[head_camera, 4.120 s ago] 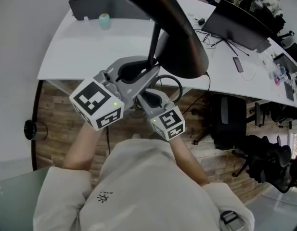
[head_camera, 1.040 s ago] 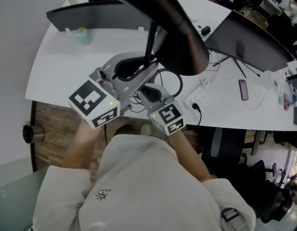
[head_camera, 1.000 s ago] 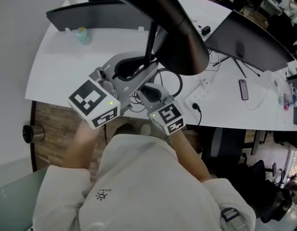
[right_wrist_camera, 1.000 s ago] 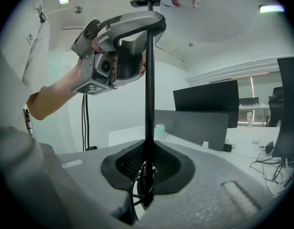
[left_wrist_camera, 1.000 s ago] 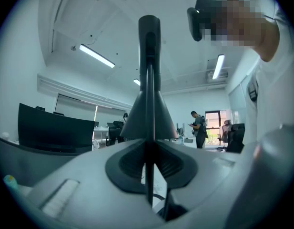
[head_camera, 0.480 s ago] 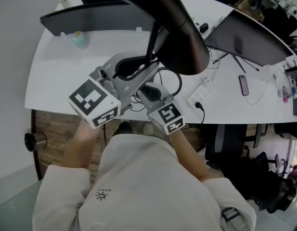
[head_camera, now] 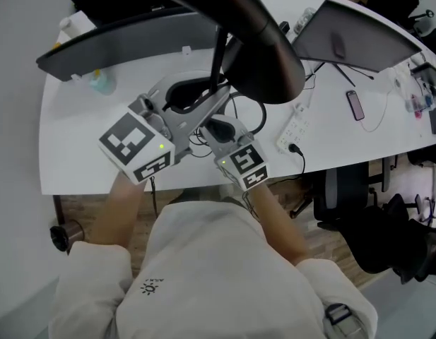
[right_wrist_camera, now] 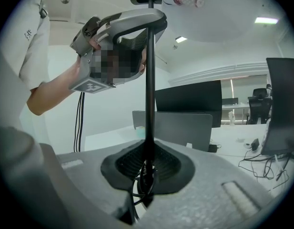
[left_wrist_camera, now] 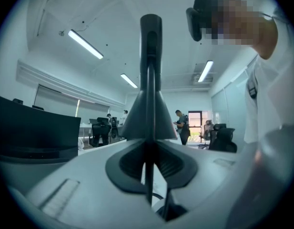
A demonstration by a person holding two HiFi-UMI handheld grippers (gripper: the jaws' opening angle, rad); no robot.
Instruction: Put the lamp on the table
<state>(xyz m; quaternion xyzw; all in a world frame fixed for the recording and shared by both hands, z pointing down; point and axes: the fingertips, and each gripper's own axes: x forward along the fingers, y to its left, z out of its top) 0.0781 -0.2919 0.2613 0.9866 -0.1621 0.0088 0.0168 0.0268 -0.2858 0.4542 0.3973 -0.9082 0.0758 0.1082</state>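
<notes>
A person holds a black lamp (head_camera: pixel 263 58) in the air above the near edge of a white table (head_camera: pixel 69 140). Both claws are clenched on its thin pole (right_wrist_camera: pixel 149 80), the left gripper (head_camera: pixel 212 94) above the right gripper (head_camera: pixel 216 129). From the grippers, the shade looms at twelve o'clock, a power strip (head_camera: pixel 294 126) lies at three and a monitor (head_camera: pixel 126 37) stands at ten.

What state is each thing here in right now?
Lamp, upright, held by its pole over the table edge.
Left gripper, shut on the lamp's pole.
Right gripper, shut on the lamp's pole, lower down.
Power strip, one black plug in it.
Phone, lying flat on the table.
</notes>
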